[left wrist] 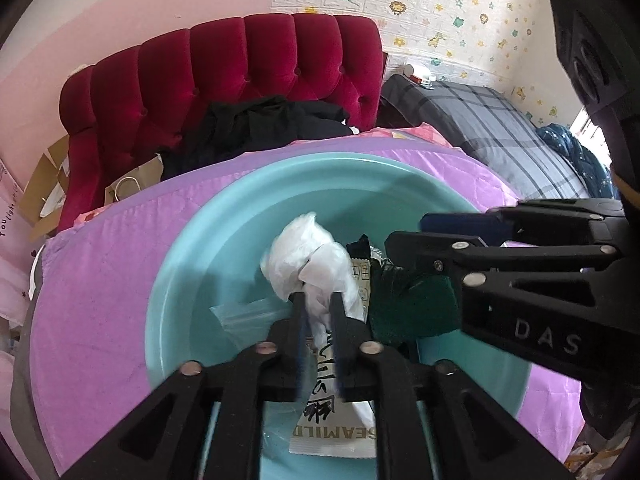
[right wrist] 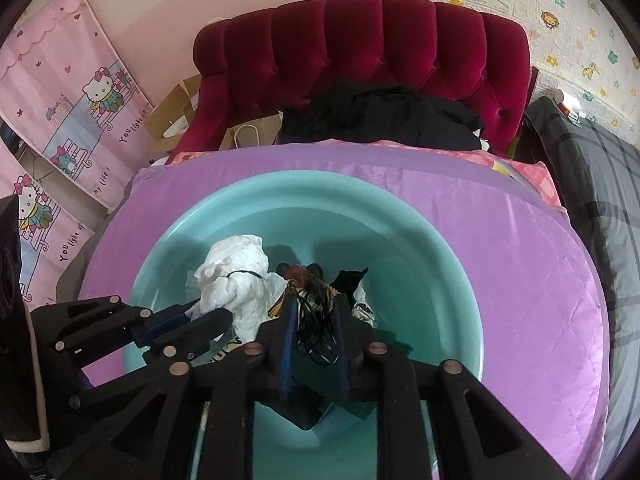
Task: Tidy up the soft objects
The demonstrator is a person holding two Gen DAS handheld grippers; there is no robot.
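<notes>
A round teal basin (left wrist: 180, 240) (right wrist: 440, 240) sits on a purple quilted mat (right wrist: 520, 260). My left gripper (left wrist: 318, 298) (right wrist: 212, 312) hangs over the basin with a crumpled white plastic bag (left wrist: 308, 248) (right wrist: 236, 272) between its slightly parted fingers; the pads do not visibly press on it. My right gripper (right wrist: 317, 299) (left wrist: 406, 232) stands just to its right, jaws slightly apart around a dark tangle of cord with a brown piece (right wrist: 316, 316). A dark green cloth (left wrist: 416, 304), a printed sachet (left wrist: 332, 432) and a clear zip bag (left wrist: 248, 316) lie in the basin.
Behind the mat stands a red tufted headboard (right wrist: 360, 48) with black clothes (right wrist: 380, 116) heaped in front of it. Grey plaid bedding (left wrist: 500, 128) lies at the right. A paper bag (right wrist: 252, 132) and cardboard (right wrist: 176, 112) sit at the left, by a pink cartoon wall hanging (right wrist: 72, 92).
</notes>
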